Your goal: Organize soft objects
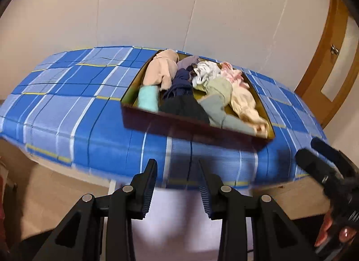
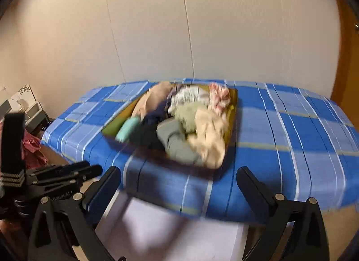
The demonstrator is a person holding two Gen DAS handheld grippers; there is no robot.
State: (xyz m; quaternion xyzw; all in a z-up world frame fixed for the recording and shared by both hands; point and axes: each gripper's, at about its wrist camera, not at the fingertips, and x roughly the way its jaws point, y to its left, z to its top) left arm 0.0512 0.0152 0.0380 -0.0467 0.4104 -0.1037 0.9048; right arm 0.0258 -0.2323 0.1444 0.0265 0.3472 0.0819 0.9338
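Note:
A shallow brown box (image 1: pixel 179 124) (image 2: pixel 125 144) lies on a blue plaid table cover (image 1: pixel 67 95) (image 2: pixel 291 130). It holds several soft cloths: a peach one (image 1: pixel 161 68), a mint roll (image 1: pixel 148 97) (image 2: pixel 129 129), a navy one (image 1: pixel 179 86), a grey one (image 1: pixel 215 108) (image 2: pixel 177 142), a cream one (image 1: pixel 244 104) (image 2: pixel 211 135), a pink-white one (image 1: pixel 231 71) (image 2: pixel 218 95). My left gripper (image 1: pixel 177 166) is open and empty, short of the table's near edge. My right gripper (image 2: pixel 179 175) is wide open and empty, also before the near edge. Both views are motion-blurred.
A cream wall stands behind the table. A wooden door (image 1: pixel 332 63) is at the right. A white object (image 1: pixel 179 220) sits below the near table edge. Pink cloth (image 2: pixel 33 146) and grey boxes (image 2: pixel 33 112) lie at the far left. The other gripper shows in each view (image 1: pixel 332 171) (image 2: pixel 62 175).

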